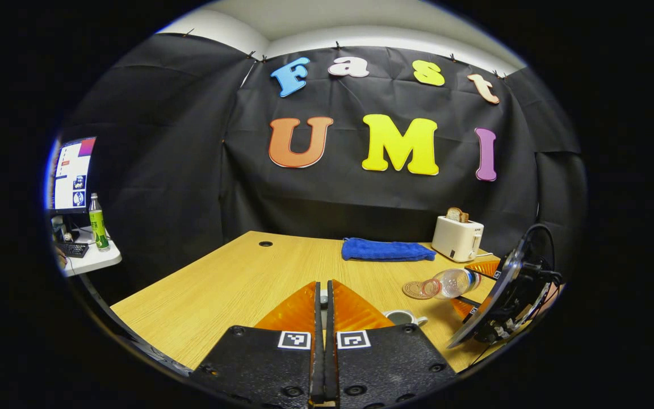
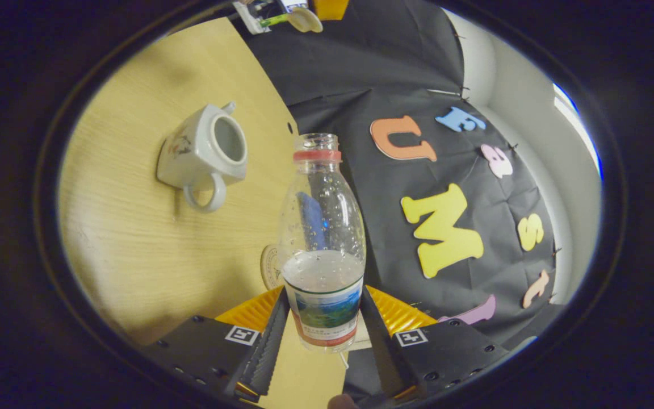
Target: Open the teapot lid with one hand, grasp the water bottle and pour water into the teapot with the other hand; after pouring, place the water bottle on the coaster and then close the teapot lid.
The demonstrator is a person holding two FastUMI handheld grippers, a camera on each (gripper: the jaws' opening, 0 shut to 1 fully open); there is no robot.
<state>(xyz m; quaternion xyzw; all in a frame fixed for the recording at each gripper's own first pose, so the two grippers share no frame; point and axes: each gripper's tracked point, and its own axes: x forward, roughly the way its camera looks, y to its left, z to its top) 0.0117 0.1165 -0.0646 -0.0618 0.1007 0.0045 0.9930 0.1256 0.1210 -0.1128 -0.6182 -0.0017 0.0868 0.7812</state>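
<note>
Clear plastic forms the water bottle (image 2: 323, 238), which sits at lower centre of the right gripper view, uncapped, with water pooled toward its labelled base. The right gripper (image 2: 322, 335) has its jaws clamped on that labelled base, one finger on each side. The bottle lies tilted, its open neck directed toward the upper centre of the frame.

The white ceramic teapot (image 2: 202, 156) stands at upper left of the right gripper view on the wooden table (image 2: 134, 255). Its top opening is uncovered. The bottle mouth is near the teapot but apart from it, and no stream of water is visible. The coaster (image 2: 270, 267) shows as a round disc partly hidden behind the bottle, just left of it.

In the left gripper view, the left gripper (image 1: 323, 318) sits at bottom centre with its jaws together. A small object appears pinched at the tips; whether this is the teapot lid cannot be confirmed. The bottle appears at lower right of that frame, lying nearly horizontal above the coaster. A blue towel (image 1: 386, 250) and a toaster (image 1: 457, 238) stand at the rear of the table.

Step in hand, by judgement: pouring, either approaching it or completing it. The next move requires either aligning the neck over the teapot opening or returning the bottle upright and lowering it onto the coaster.
</note>
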